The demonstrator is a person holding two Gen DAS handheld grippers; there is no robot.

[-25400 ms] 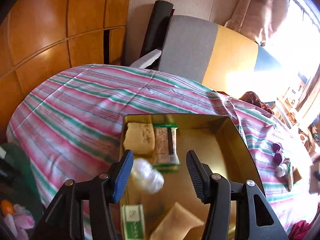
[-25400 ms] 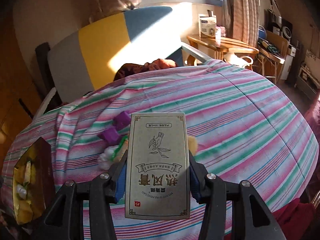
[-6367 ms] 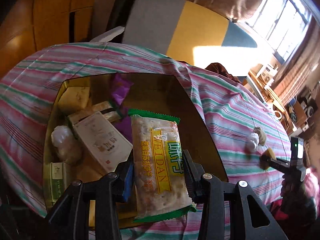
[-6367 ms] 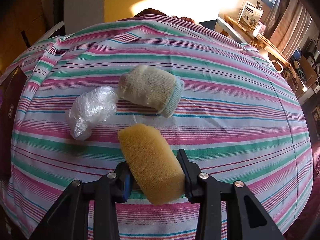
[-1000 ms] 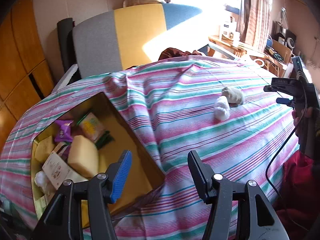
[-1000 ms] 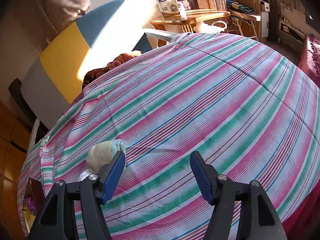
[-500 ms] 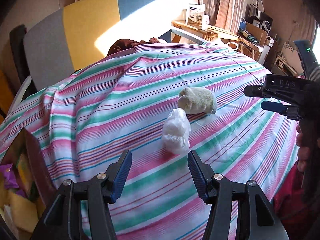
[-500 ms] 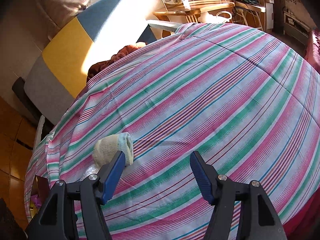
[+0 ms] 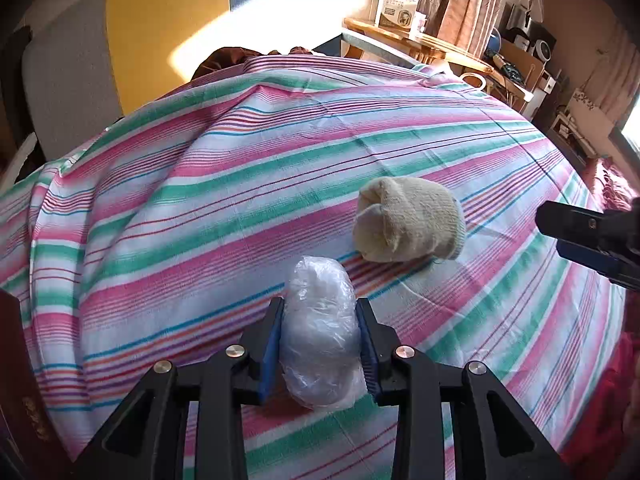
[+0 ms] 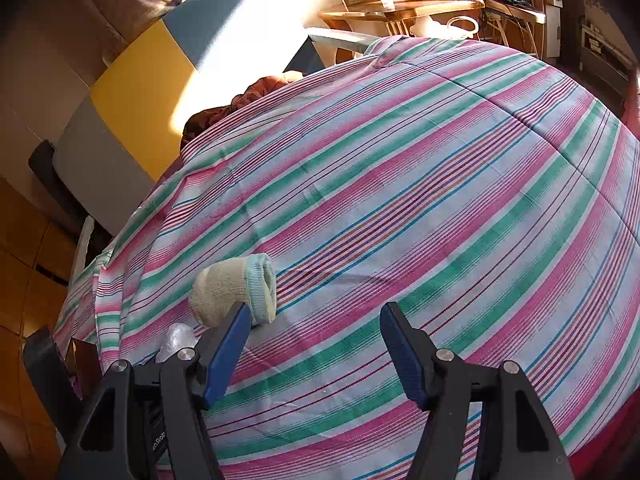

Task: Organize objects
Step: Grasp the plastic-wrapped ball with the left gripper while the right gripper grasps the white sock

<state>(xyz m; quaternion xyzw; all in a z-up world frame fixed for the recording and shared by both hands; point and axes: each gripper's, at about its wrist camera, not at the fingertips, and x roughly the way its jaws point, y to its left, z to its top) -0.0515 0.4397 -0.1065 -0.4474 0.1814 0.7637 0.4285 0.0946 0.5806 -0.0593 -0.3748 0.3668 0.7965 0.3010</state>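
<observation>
In the left wrist view my left gripper (image 9: pixel 320 312) is closing on a crumpled clear plastic bag (image 9: pixel 320 336) that lies on the striped bedcover (image 9: pixel 200 208); both blue pads press its sides. A rolled cream sock (image 9: pixel 408 224) lies just beyond it to the right. In the right wrist view my right gripper (image 10: pixel 314 320) stands open over bare cover, with nothing between its fingers. The sock (image 10: pixel 232 292) sits just past its left finger, and the plastic bag (image 10: pixel 176 340) peeks out behind that finger. The right gripper (image 9: pixel 580 236) shows at the right edge of the left wrist view.
A dark box edge (image 9: pixel 20 380) stands at the lower left of the left wrist view. A grey, yellow and blue headboard (image 9: pixel 160 32) rises behind the bed. A wooden table (image 10: pixel 400 8) with a carton stands at the far right. Brown cloth (image 10: pixel 248 100) lies at the bed's far edge.
My left gripper swung from the box across the cover to the plastic bag, dropped onto it and closed its jaws around it. The right gripper stayed open, nearly in place.
</observation>
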